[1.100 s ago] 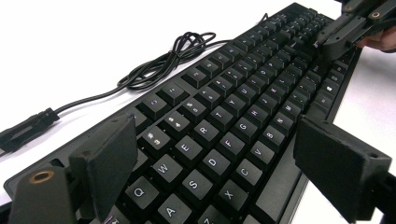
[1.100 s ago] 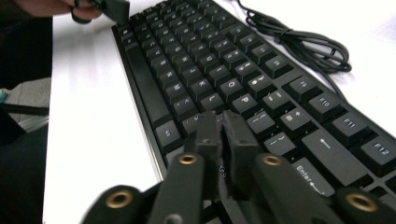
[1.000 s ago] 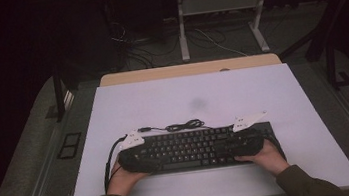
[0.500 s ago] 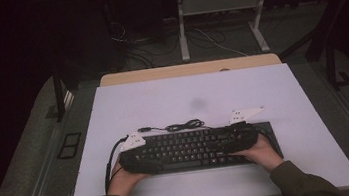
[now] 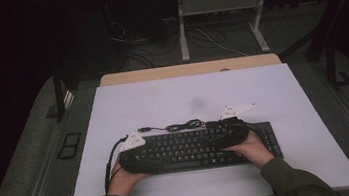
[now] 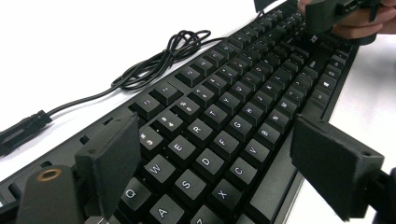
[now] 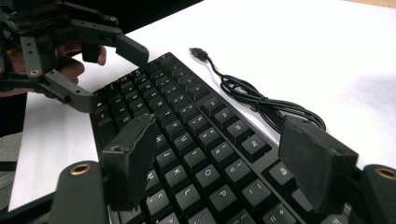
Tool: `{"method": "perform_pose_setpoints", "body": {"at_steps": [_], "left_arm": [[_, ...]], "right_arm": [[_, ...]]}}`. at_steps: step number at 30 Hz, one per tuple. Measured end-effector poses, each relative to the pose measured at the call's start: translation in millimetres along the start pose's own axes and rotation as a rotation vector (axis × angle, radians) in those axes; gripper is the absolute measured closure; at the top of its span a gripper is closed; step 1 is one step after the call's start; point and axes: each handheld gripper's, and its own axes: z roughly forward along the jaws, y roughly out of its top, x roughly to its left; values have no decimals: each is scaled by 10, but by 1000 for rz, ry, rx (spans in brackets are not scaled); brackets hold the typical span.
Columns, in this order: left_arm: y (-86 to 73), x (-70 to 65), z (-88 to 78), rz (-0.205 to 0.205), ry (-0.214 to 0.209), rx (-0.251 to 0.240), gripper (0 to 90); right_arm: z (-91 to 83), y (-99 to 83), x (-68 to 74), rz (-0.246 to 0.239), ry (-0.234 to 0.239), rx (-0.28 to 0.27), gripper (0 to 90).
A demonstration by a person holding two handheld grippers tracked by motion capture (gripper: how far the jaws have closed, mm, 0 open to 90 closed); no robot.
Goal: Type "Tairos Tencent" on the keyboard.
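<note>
While both grippers stand open above it, the matte black keyboard (image 5: 196, 148), with square white-lettered keys (Q, W, E), lies low-centre on the smooth white table (image 5: 283, 94); left gripper (image 6: 224, 158) spread wide, right gripper (image 7: 219, 158) having just opened, nothing clamped.

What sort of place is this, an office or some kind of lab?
Probably a lab or recording room: a white-topped table bearing just a black keyboard, loose cables on the floor, dark surroundings, and another table's metal legs behind.

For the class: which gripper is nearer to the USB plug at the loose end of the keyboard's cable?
Left. The left gripper sits over the keyboard's left end, just below the USB plug. The right gripper is over the right half, further away.
</note>
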Motion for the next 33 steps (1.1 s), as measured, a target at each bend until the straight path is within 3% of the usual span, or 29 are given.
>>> {"method": "perform_pose_setpoints", "body": {"at_steps": [10,17,20,22,23,26,31,33], "left_arm": [[5,17,-54,6,17,-9,258],[-6,59,-107,13,36,-3,423],[-16,81,-129,19,64,7,537],[-26,101,-141,16,75,16,565],[-32,114,-145,12,75,18,634],[-42,137,-159,0,74,29,689],[-52,163,-175,-14,60,49,876],[-59,176,-176,-16,52,64,887]], "right_arm": [[5,6,14,2,-5,-12,254],[15,-8,14,5,-7,-8,247],[23,-15,17,4,-7,-3,246],[26,-17,18,3,-7,-2,246],[30,-21,19,1,-9,1,246],[33,-24,19,-2,-8,3,246],[34,-29,17,2,-13,3,246],[34,-29,18,1,-14,4,246]]}}
